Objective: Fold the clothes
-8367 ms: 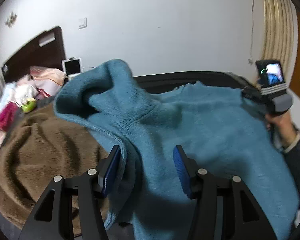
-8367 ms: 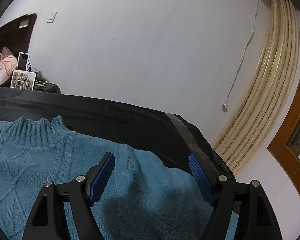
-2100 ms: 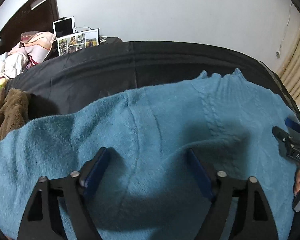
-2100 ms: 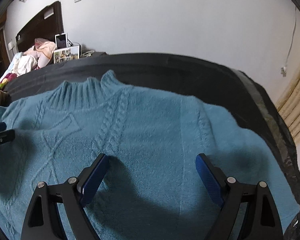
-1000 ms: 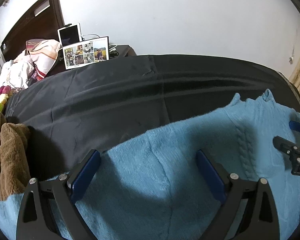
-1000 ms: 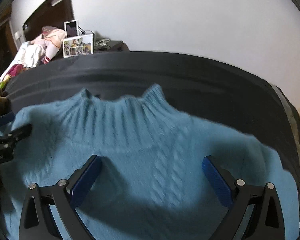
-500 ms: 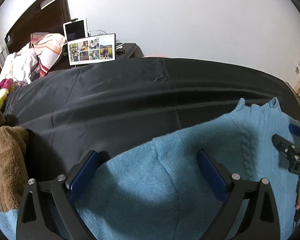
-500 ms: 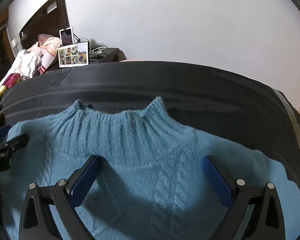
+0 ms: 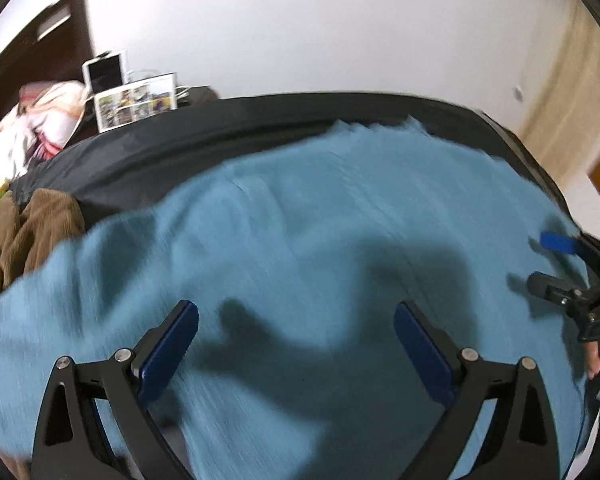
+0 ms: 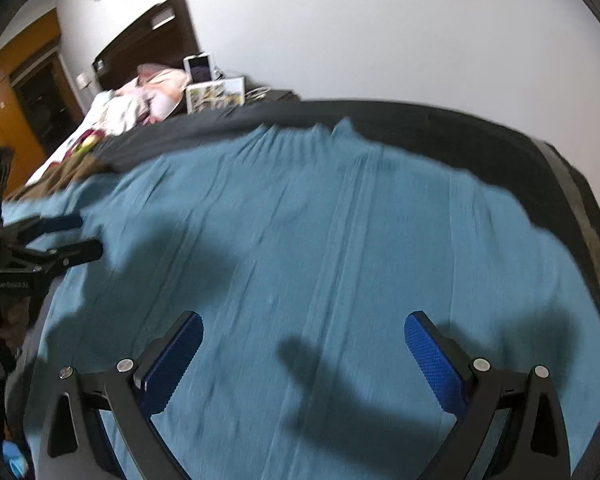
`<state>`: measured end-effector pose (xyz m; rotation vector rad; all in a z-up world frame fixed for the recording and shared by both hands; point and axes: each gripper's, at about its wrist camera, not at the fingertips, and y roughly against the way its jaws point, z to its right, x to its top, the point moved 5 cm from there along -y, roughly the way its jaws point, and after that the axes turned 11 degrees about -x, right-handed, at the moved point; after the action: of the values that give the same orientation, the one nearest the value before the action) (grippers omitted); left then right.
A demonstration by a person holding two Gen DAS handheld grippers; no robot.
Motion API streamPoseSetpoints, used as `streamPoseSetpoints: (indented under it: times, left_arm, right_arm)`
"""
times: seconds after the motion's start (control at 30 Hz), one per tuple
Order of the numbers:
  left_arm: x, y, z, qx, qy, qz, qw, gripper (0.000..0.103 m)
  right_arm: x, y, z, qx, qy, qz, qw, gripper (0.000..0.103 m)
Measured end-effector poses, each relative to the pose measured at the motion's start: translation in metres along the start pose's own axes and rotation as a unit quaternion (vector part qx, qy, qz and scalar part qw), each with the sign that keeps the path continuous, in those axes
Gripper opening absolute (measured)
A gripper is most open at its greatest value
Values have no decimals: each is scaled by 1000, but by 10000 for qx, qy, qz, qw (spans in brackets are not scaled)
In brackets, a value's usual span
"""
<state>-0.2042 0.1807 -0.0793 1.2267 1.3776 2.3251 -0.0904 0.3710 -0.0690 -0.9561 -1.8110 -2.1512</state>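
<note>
Across the lower two thirds of both frames, a teal knit sweater (image 9: 320,240) is lying spread flat on a black-covered bed (image 9: 148,160) — ribbed collar toward the top of the frame, cable ribs running down its front, all streaked by motion blur. Both claws are hovering over it released, grasping nothing — the left claw (image 9: 296,328) and right claw (image 10: 304,336) are casting shadows on the knit. A brown garment (image 9: 24,232) is bunching at the left edge.
</note>
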Motion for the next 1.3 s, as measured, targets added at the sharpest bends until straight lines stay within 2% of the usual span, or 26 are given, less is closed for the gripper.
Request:
streamPoseSetpoints:
  times: [0.1,0.33,0.37,0.5,0.77,1.3]
  left_arm:
    - [-29,4,28,-95,-222,-128,9996,100]
    - [-79,6,57,-188,-291,-228,9991,100]
    - [-83,4,58,-136,-295,-230,9992,100]
    - [-96,4,55,67,-337,-139,9993,100]
    - [-108,15,47,131,-291,41,9995,100]
    - [-111,20,32,198,-408,-24,9990,102]
  right_arm:
    - [-36,15,-9,116,118,-66,9998,102]
    - [-96,23,-29,-124,752,-353,9965,103]
    - [-102,26,-33,-281,966,-172,9948,102]
    - [-111,32,-29,-243,825,-127,9962,102]
    - [-128,48,-24,-274,719,31,9970,102]
    - [-148,67,-33,-312,583,137,9977,102]
